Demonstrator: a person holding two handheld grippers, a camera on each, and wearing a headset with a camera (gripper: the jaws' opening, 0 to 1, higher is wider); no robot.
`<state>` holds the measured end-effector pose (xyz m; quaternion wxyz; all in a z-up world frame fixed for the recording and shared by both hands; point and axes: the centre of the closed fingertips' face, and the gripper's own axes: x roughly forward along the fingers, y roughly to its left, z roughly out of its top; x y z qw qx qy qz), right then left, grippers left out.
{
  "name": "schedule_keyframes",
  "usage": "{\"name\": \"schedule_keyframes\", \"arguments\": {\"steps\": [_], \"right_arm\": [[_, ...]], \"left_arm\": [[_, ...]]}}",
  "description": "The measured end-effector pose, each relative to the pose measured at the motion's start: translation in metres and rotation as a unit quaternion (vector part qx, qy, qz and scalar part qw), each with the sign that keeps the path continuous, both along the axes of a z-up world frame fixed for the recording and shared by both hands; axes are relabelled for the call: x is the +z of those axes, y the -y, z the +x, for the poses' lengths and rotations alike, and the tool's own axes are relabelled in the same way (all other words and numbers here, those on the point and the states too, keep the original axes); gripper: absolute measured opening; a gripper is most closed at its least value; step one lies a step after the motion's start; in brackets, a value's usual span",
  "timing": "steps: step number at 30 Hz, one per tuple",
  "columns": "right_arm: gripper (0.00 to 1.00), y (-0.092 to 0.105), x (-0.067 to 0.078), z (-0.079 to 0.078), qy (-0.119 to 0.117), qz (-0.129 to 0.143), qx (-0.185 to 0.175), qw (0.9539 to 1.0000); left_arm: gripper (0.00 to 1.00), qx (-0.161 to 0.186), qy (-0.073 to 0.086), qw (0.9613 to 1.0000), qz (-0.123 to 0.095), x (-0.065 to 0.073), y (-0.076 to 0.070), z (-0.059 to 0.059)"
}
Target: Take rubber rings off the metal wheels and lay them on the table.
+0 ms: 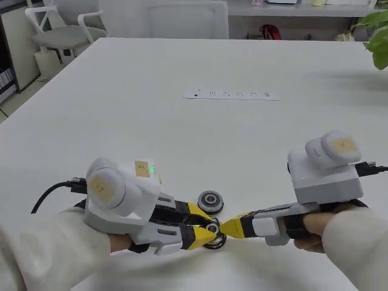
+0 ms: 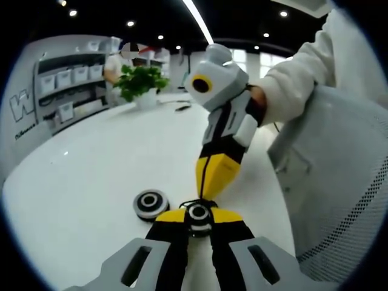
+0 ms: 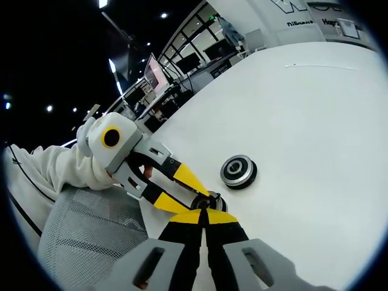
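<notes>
The step in hand is stripping the ring from the first wheel. At the near edge of the table [image 1: 182, 121], the left gripper [image 1: 203, 229] has its jaws clamped on a small metal wheel [image 2: 198, 213], steadying it just above the surface. The right gripper [image 1: 225, 228] comes in from the right, its yellow tips pressed together against that wheel's rim. They seem to be nipping the rubber ring there, though it is too small to tell whether any rubber sits between them. A second wheel [image 1: 210, 200] lies flat just beyond the two grippers, its dark outer ring [image 3: 224, 174] apparently on. Next, the right gripper should likely draw away to the right while the left holds firm, peeling the ring over the rim before laying it down.
</notes>
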<state>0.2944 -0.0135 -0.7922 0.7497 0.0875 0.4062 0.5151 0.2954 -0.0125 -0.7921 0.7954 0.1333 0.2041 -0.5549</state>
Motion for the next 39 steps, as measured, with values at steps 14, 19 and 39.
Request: {"name": "schedule_keyframes", "arguments": {"steps": [14, 19, 39], "right_arm": [[0.0, -0.005, 0.007, -0.004, -0.004, 0.017, -0.002, 0.9998], [0.0, -0.003, 0.007, -0.003, -0.004, 0.016, -0.004, 0.9999], [0.0, 0.003, 0.006, -0.001, -0.009, 0.005, -0.014, 0.9998]], "left_arm": [[0.14, -0.002, -0.007, 1.0, 0.002, 0.0, 0.0, 0.0], [0.14, -0.003, -0.007, 1.0, 0.003, 0.0, 0.001, 0.0], [0.25, 0.004, 0.004, 1.0, 0.004, 0.022, -0.003, 0.004]]}}
